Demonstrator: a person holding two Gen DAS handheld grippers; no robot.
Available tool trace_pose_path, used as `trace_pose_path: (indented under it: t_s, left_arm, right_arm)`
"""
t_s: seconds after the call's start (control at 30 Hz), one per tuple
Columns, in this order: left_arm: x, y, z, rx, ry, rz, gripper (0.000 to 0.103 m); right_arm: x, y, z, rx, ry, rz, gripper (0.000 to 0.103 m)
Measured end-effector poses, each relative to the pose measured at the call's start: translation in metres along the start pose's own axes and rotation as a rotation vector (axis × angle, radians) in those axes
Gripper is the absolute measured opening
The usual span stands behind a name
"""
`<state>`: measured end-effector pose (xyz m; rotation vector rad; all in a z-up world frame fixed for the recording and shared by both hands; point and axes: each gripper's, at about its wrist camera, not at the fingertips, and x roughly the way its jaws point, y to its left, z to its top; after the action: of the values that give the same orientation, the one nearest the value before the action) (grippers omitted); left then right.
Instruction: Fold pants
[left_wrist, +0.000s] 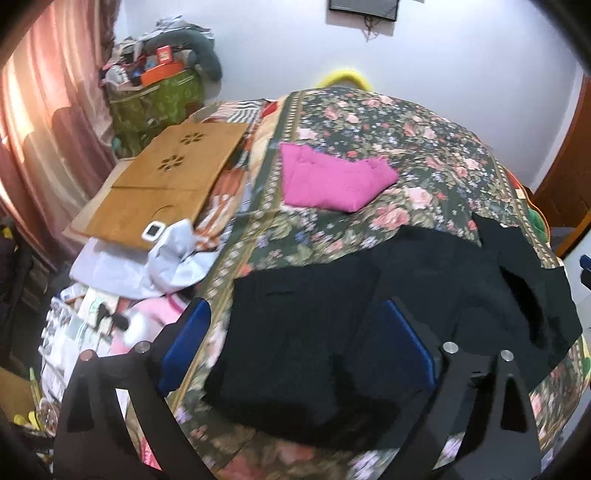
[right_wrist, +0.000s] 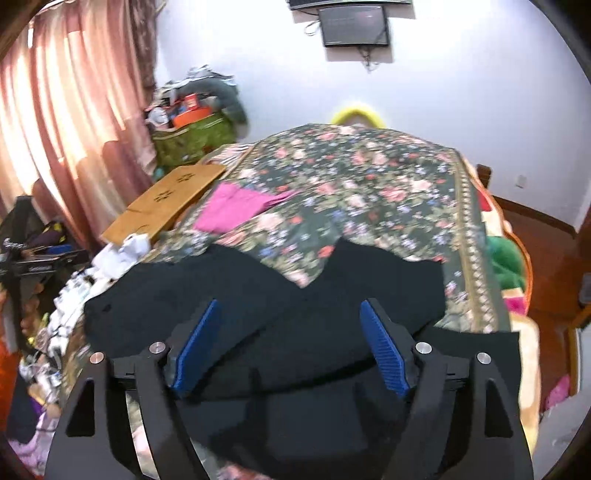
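Note:
Black pants (left_wrist: 406, 280) lie spread and rumpled across the near part of a floral bedspread (left_wrist: 388, 122). They also show in the right wrist view (right_wrist: 258, 295). My left gripper (left_wrist: 295, 317) hovers open above the pants' left part, blue pads wide apart, nothing between them. My right gripper (right_wrist: 290, 321) is open above the pants' middle, holding nothing. The pants' near edge is hidden under both grippers.
A folded pink garment (left_wrist: 332, 181) lies farther back on the bed. A wooden lap table (left_wrist: 170, 177) rests at the bed's left edge beside pale cloth (left_wrist: 173, 258) and clutter. A green bag (left_wrist: 155, 103) stands by the pink curtain (left_wrist: 48, 122).

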<state>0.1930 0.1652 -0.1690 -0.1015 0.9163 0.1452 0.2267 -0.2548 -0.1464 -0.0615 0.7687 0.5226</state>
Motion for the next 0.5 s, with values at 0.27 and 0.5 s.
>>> trace_pose_path:
  t_s: [0.27, 0.5]
  left_arm:
    - [0.035, -0.048, 0.035, 0.083, 0.003, -0.015, 0.096]
    - [0.074, -0.071, 0.056, 0.116, 0.044, -0.052, 0.097]
  right_arm:
    - [0.05, -0.035, 0.027, 0.002, 0.056, -0.028, 0.076]
    - [0.11, -0.053, 0.05, -0.02, 0.142, -0.015, 0.076]
